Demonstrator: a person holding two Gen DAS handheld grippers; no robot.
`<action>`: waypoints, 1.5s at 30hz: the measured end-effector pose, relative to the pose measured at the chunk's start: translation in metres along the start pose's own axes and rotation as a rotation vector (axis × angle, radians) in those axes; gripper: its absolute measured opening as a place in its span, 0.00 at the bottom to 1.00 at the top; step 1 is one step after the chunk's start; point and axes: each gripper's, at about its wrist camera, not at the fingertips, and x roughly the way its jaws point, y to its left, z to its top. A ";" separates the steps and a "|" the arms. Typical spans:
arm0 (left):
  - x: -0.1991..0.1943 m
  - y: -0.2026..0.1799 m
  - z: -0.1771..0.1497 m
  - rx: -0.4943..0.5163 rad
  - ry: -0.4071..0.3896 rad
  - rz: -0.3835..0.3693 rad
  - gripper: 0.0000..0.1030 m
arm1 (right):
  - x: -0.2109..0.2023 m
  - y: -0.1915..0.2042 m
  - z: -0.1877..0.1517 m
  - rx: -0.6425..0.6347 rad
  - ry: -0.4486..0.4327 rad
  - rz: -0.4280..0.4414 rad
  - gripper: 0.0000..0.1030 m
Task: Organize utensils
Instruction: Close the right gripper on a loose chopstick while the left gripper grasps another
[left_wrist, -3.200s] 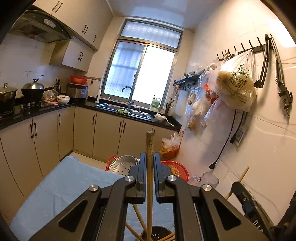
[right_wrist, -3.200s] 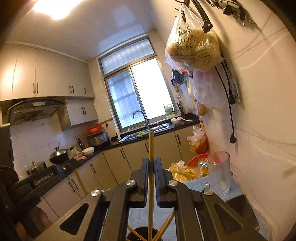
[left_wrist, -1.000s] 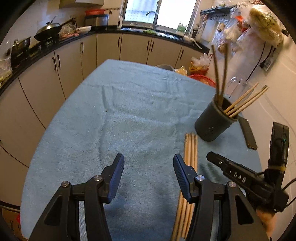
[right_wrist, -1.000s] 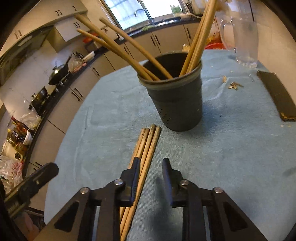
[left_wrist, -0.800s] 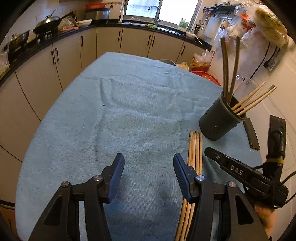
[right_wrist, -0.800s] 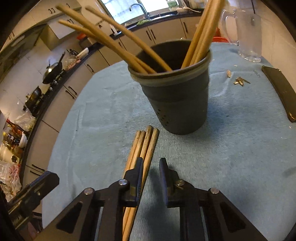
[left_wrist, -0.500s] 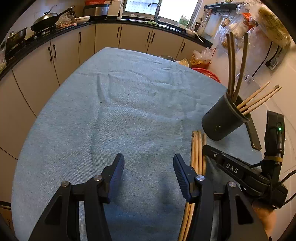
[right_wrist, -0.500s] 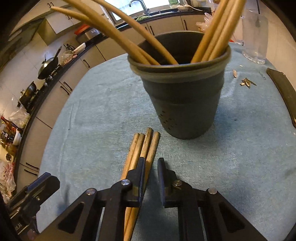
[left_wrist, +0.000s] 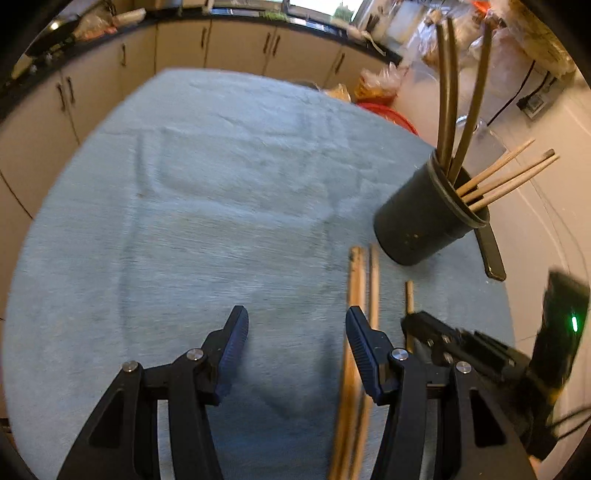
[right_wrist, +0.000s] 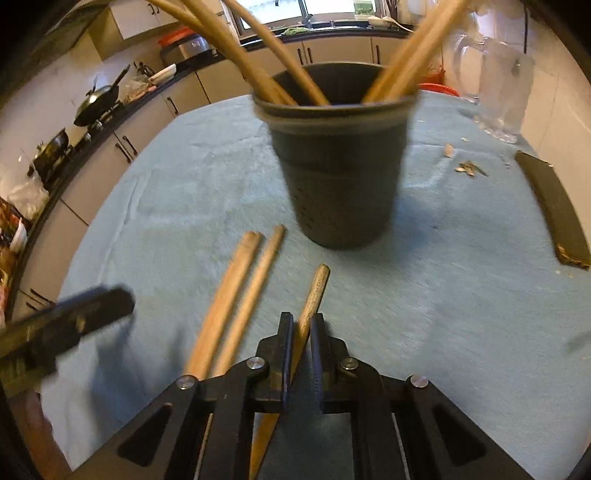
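Chopstick (right_wrist: 312, 295) sat clamped in my right gripper (right_wrist: 301, 334) over blue towel-covered table (left_wrist: 184, 203); left gripper (left_wrist: 295, 325) spread apart, kitchen cabinets (left_wrist: 177, 48) behind dark holder (right_wrist: 336, 162).

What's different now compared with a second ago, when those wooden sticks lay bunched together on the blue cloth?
The right gripper has closed on one chopstick and drawn it aside from the bundle, so it now lies apart from the other chopsticks. The left gripper has stayed open, hovering over the blue towel. The dark holder, with its chopsticks inside, stands where it was.
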 end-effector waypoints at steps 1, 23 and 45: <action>0.004 -0.002 0.003 0.001 0.009 -0.006 0.54 | -0.004 -0.006 -0.003 0.000 -0.002 -0.001 0.11; 0.068 -0.049 0.049 0.072 0.172 0.082 0.25 | -0.012 -0.056 -0.012 0.070 -0.053 0.054 0.11; 0.090 -0.066 0.070 0.089 0.226 0.179 0.11 | -0.014 -0.048 -0.015 0.057 -0.055 0.049 0.11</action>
